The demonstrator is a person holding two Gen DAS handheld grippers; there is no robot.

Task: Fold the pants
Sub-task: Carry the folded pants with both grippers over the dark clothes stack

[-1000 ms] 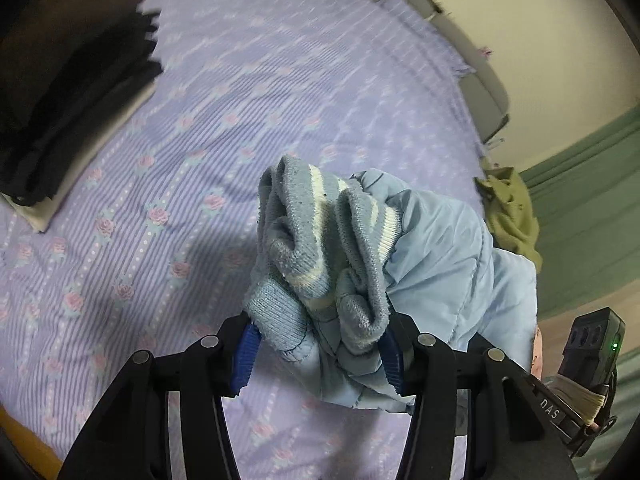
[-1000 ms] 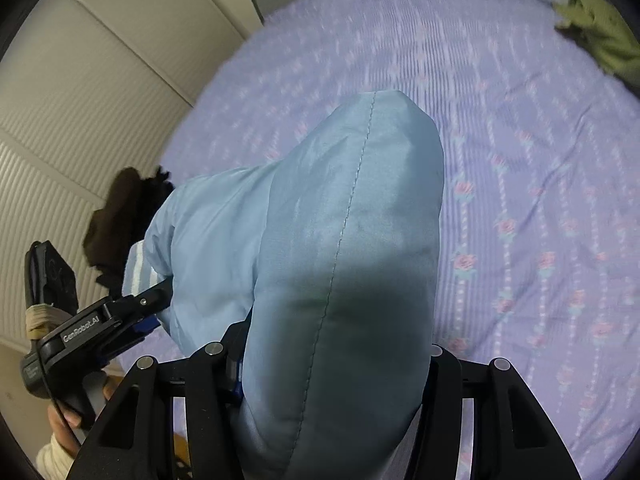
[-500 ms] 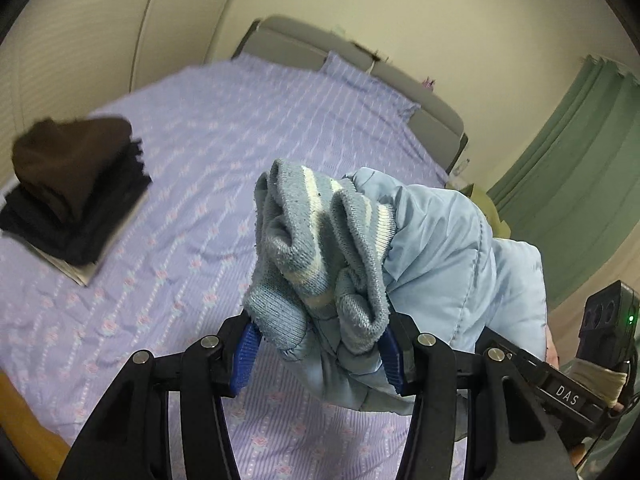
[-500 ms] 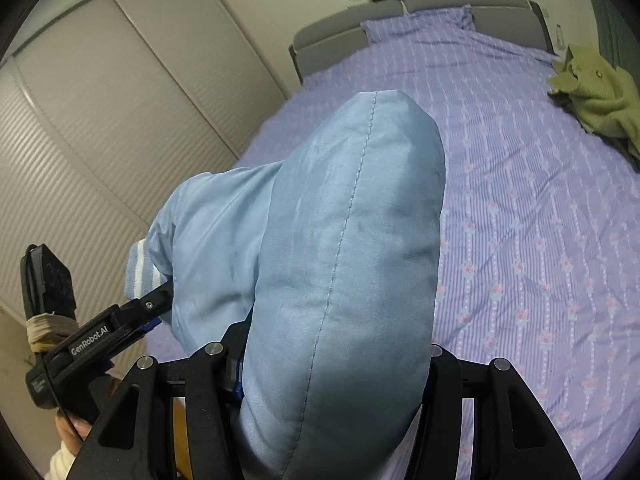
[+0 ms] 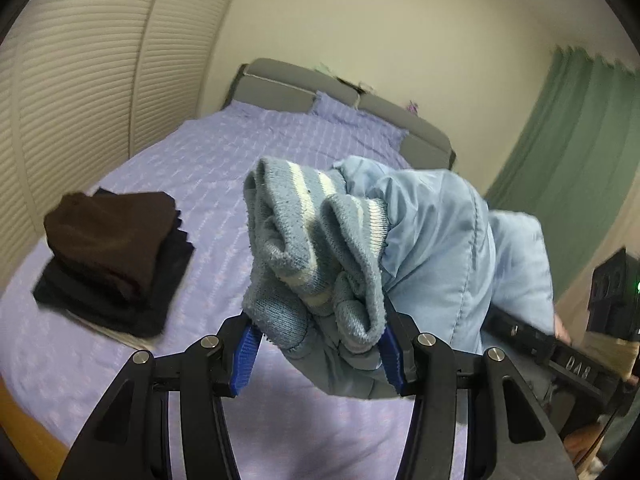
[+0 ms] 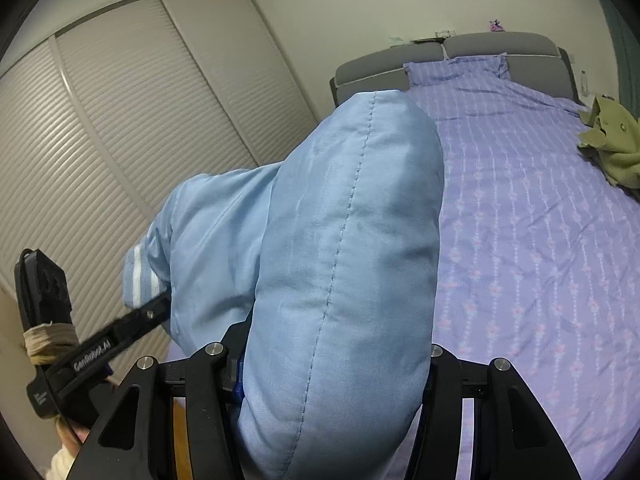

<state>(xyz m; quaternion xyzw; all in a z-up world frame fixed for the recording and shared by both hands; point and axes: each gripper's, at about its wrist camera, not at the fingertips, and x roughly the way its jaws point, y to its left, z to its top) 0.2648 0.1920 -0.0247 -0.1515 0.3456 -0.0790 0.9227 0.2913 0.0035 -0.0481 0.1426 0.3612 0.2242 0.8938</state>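
Both tongs have tilted up since a second ago: headboard (image 5: 340, 88) and wardrobe doors (image 6: 140, 140) now show beyond them. The left gripper (image 5: 318, 354) is clamped on the striped cuffs of the pale blue pants (image 5: 432, 248). The right gripper (image 6: 332, 368) seems clamped on the padded fold, though its pads are hidden. Dark folded clothes (image 5: 116, 256) lie left of the left tongs on the bed (image 6: 520, 220).

The pants (image 5: 436, 240) are showing light blue fabric, with cuffs (image 5: 312, 236) carrying white stripes. The bedsheet (image 6: 540, 208) is displaying lilac with pink flower rows. The folded clothes (image 5: 112, 256) are looking brown and black.
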